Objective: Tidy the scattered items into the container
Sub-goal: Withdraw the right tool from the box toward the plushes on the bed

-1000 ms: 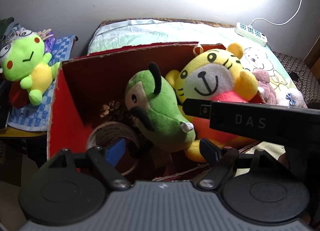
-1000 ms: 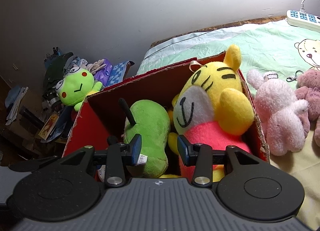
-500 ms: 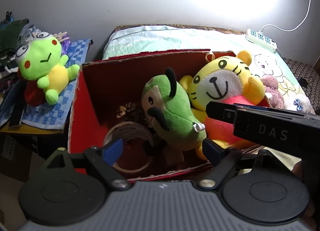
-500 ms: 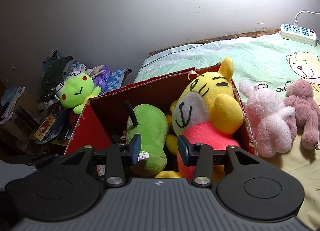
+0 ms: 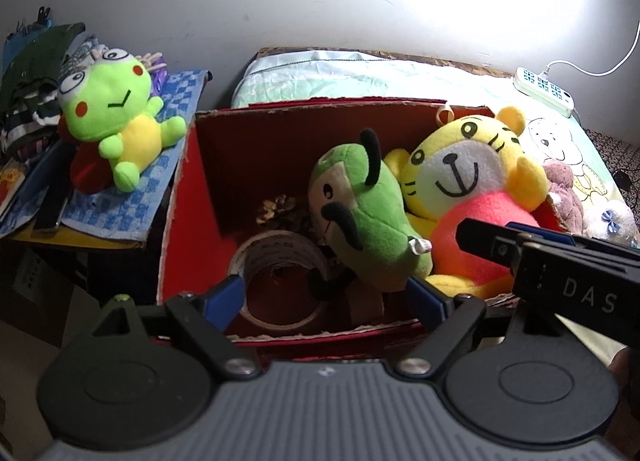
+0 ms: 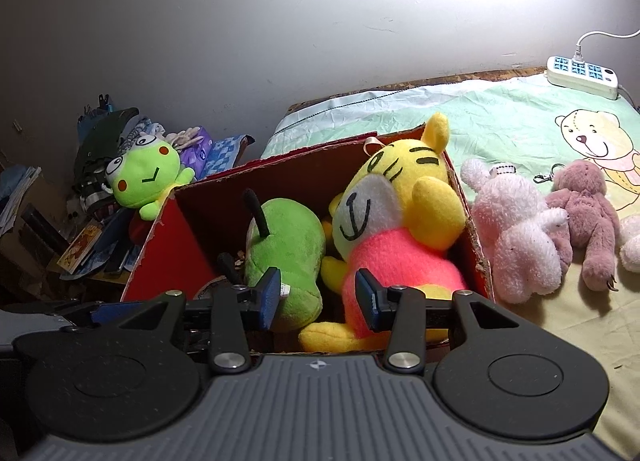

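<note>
A red cardboard box (image 5: 188,197) (image 6: 168,253) stands on the bed. It holds a yellow tiger plush (image 5: 468,181) (image 6: 400,213), a green plush (image 5: 368,221) (image 6: 288,245), a tape roll (image 5: 280,261) and a pine cone (image 5: 278,207). My left gripper (image 5: 328,297) is open and empty above the box's near edge. My right gripper (image 6: 318,295) is open and empty, hovering over the near edge between the green plush and the tiger. A pink rabbit plush (image 6: 516,229) and a mauve bear plush (image 6: 588,213) lie on the bed right of the box.
A green frog plush (image 5: 116,117) (image 6: 144,177) sits on a blue checked cloth (image 5: 132,197) on a cluttered side table left of the box. A white power strip (image 6: 582,71) lies at the bed's far edge by the wall. The right gripper's body (image 5: 560,265) crosses the left wrist view.
Both grippers have drawn back and up from the box, so more of the box and surroundings shows. Both stay open. The toys have not moved.
</note>
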